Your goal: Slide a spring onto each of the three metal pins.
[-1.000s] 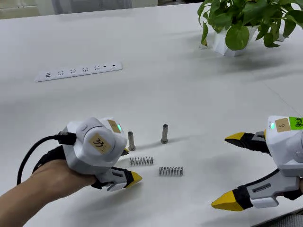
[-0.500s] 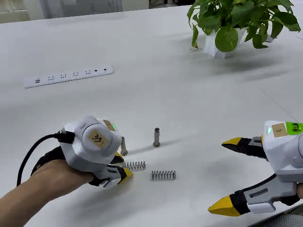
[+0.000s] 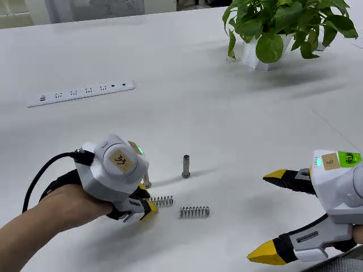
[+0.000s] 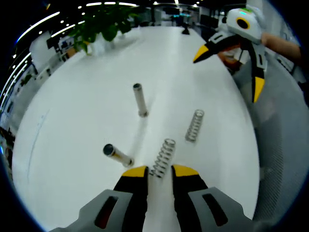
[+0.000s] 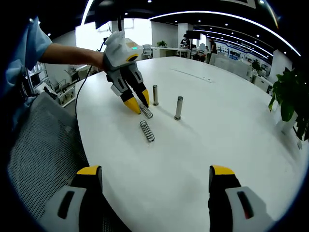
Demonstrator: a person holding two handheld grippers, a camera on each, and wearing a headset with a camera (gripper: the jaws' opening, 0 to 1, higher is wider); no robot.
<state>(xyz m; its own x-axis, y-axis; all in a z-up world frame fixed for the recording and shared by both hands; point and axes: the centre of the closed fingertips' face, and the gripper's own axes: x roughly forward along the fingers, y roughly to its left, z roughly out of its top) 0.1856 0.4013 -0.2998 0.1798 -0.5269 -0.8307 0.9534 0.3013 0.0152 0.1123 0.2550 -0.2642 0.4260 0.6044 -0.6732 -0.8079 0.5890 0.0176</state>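
We are at the first pickup: our left gripper (image 4: 154,170) straddles a spring (image 4: 161,157) lying on the bench (image 4: 87,96), jaws narrowed, not yet pinching; the right gripper (image 5: 154,169) gapes wide. Next: close, lift, thread onto the nearby pin (image 4: 116,153).

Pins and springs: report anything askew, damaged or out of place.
Nothing damaged or askew. The near pin and far pin stand upright; the near spring, straddled by the left claw, and far spring lie flat, intact. Only oddity: two pins counted, not three.
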